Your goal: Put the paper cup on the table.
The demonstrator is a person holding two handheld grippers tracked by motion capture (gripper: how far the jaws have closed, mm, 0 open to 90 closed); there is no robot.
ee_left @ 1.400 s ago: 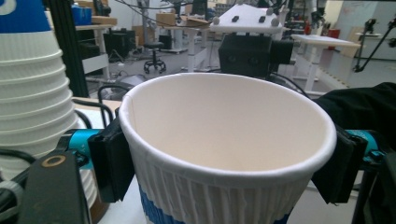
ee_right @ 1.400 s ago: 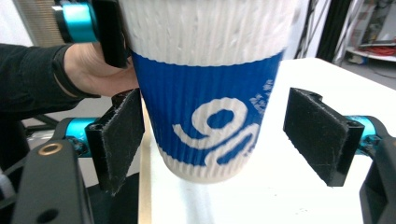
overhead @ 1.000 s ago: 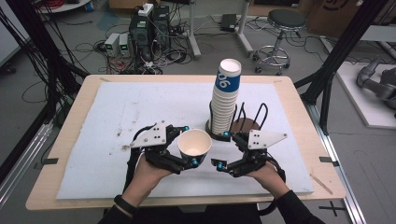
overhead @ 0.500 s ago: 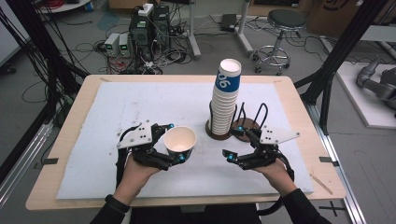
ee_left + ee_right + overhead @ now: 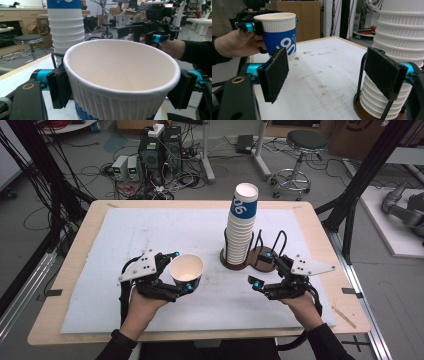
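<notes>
The left tongs (image 5: pixel 184 281) hold a white-and-blue ribbed paper cup (image 5: pixel 186 271) upright, mouth up, just above the white mat (image 5: pixel 125 240) on the wooden table (image 5: pixel 70 250), toward the near left of it; in the left gripper view the two black pads (image 5: pixel 59 87) press the cup (image 5: pixel 122 82) from opposite sides just beneath its rolled rim, and the mouth keeps its round shape; their jaws have just eased a little wider, yet the cup sits between them and the pads remain against its wall. I judge the cup very light and empty, so it needs little force; its thin wall is soft and would buckle or go oval under a hard squeeze; the ribbed sleeve gives the pads good friction, and the rolled rim is the stiffest band, so just under that rim, across the full width, is the sensible hold; lower down the wall would give more readily. Further right stands the tall stack of white ribbed paper cups (image 5: pixel 241 227) topped by a blue-banded one, seated in a dark round wire-looped holder (image 5: pixel 260 257); nested cups tend to cling, so one may drag its neighbour. The right tongs (image 5: pixel 264 270) hang just beside the stack's base, jaws parted with nothing between them, as the right gripper view shows (image 5: pixel 329 75).
</notes>
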